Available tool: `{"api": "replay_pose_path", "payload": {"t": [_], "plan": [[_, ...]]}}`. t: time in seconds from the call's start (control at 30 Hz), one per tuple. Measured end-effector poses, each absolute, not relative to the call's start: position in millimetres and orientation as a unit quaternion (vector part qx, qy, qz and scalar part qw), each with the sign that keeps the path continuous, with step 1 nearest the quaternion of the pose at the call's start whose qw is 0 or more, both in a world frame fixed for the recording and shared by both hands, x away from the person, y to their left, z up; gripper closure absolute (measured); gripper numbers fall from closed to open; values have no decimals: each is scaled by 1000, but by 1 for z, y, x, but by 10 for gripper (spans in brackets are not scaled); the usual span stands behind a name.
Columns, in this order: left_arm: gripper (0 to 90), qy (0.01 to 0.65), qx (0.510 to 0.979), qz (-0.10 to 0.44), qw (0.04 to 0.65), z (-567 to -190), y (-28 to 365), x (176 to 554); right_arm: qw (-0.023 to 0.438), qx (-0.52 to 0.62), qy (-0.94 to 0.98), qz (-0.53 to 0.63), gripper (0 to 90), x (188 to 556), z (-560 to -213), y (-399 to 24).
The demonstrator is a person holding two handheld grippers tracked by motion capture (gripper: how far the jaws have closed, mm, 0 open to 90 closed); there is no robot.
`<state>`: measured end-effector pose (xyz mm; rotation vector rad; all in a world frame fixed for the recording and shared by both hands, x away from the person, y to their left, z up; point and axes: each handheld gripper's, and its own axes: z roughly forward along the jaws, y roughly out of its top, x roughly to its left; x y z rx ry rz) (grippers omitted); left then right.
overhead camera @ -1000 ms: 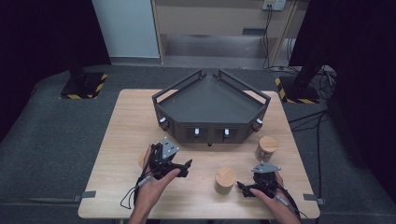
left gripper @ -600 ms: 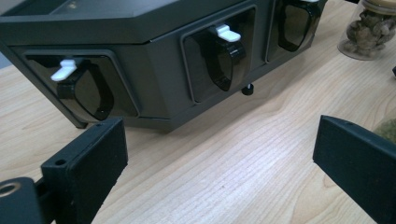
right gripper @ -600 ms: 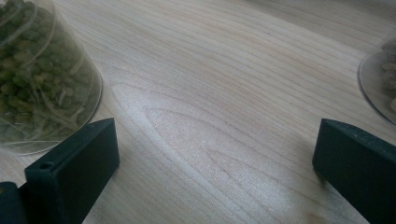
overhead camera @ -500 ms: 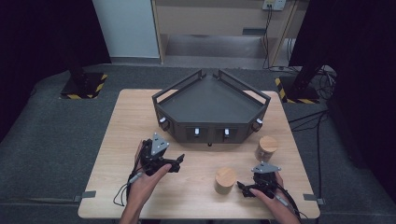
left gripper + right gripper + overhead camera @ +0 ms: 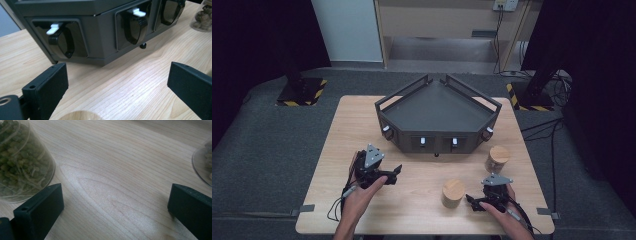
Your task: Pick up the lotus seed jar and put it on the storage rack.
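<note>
Resting low in the frame, left gripper (image 5: 393, 173) and right gripper (image 5: 472, 202), jaws released, hold nothing; both wooden-lidded glass jars (image 5: 452, 193) (image 5: 497, 159) stand untouched beside the dark angular tray (image 5: 438, 106).

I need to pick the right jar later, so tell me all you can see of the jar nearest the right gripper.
The jar is a short upright cylinder with a clear wall and a flat wooden lid, closed. It stands on the table just left of the open right gripper, untouched. Green bits fill it.
</note>
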<state>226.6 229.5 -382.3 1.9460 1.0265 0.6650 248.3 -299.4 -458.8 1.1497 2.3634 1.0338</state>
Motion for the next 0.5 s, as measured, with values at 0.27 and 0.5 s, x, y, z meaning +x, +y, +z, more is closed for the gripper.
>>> {"api": "replay_pose_path", "payload": {"t": [0.27,0.5], "plan": [[22,417,767,271,405,-390,243,222,158,402,826,361,4,248,-459,-299],[23,440,755,267,406,-402,259,220,158,402,826,361,4,248,-459,-299]]}}
